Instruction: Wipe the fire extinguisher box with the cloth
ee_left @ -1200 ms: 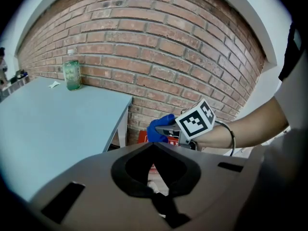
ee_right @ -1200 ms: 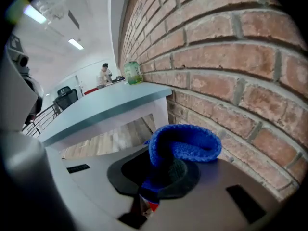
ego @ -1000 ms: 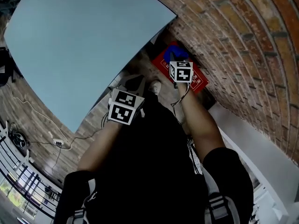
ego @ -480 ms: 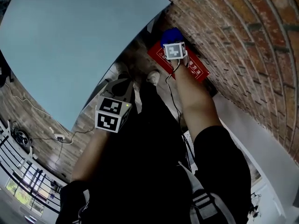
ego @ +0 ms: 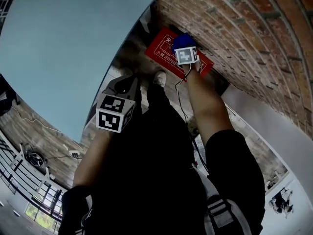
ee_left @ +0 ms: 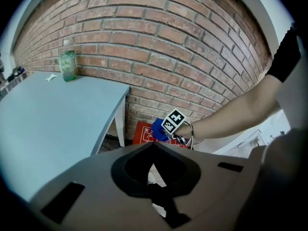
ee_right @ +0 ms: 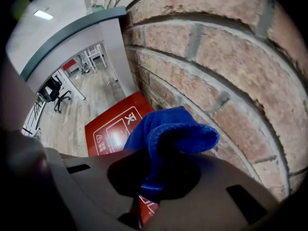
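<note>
Cloth [ee_right: 169, 131] in right gripper [ee_right: 155, 159], red box [ee_right: 110, 129] below

Right tongs [ego: 182, 45] with blue cloth [ego: 180, 39] over red fire extinguisher box [ego: 163, 52] by brick wall [ego: 239, 28]

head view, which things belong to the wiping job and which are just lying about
Job:
blue cloth, clamped in the right gripper
red fire extinguisher box

Lying about:
green jar on the light blue table
left gripper, shut and empty
</note>
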A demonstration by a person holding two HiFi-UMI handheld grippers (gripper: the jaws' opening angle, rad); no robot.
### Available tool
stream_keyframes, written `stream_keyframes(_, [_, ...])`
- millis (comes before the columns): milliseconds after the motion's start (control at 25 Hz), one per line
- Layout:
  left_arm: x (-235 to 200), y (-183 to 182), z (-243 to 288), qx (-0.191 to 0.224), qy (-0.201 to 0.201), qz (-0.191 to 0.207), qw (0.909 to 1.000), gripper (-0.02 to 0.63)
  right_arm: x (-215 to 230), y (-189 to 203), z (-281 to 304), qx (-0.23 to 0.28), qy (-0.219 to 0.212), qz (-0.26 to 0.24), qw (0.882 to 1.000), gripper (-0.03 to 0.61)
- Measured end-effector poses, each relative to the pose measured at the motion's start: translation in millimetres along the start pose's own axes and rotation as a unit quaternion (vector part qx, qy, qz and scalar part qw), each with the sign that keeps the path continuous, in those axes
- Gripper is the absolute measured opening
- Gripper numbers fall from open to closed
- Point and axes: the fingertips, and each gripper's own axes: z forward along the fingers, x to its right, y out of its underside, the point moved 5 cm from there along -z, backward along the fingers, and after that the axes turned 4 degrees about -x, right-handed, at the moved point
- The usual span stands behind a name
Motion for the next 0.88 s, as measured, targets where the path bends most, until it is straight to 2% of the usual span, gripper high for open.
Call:
stream_keyframes(240, [26.5, -12.0, 17.0, -0.014, 0.026, 0.034, 0.999, -0.006, 48.6, 55.9, -12.6, -0.013, 0.013, 0.056, 0.998, 0.043])
stream_keyframes(320, [34.4, -15.9, 20.1, -0.015, 0.032, 0.045, 0.9984, -0.006, 66.9, 77.8, -20.2, -0.025, 0.035, 0.072, 0.996, 0.043])
stream_keyframes(400, [41.5, -19.2, 22.2, -0.016, 0.037, 0.053, 0.9978, -0.006, 82.4, 99.1, -28.1, -0.037, 0.053, 0.077, 0.995, 0.043])
stream_keyframes(600, [56.9, -19.1, 25.5, -0.024, 0.043, 0.07, 0.9963, -0.006, 113.5, 137.8, -35.0, -0.04, 0.054, 0.091, 0.994, 0.043])
stream_keyframes(720, [59.9, -19.3, 28.9, -0.028, 0.046, 0.069, 0.9961, -0.006, 125.5, 153.8, -37.9, -0.036, 0.06, 0.135, 0.988, 0.043])
stream_keyframes(880, [63.5, -27.5, 35.3, -0.025, 0.049, 0.064, 0.9964, -0.006, 120.2, 169.4, -39.2, -0.02, 0.06, 0.21, 0.976, 0.043])
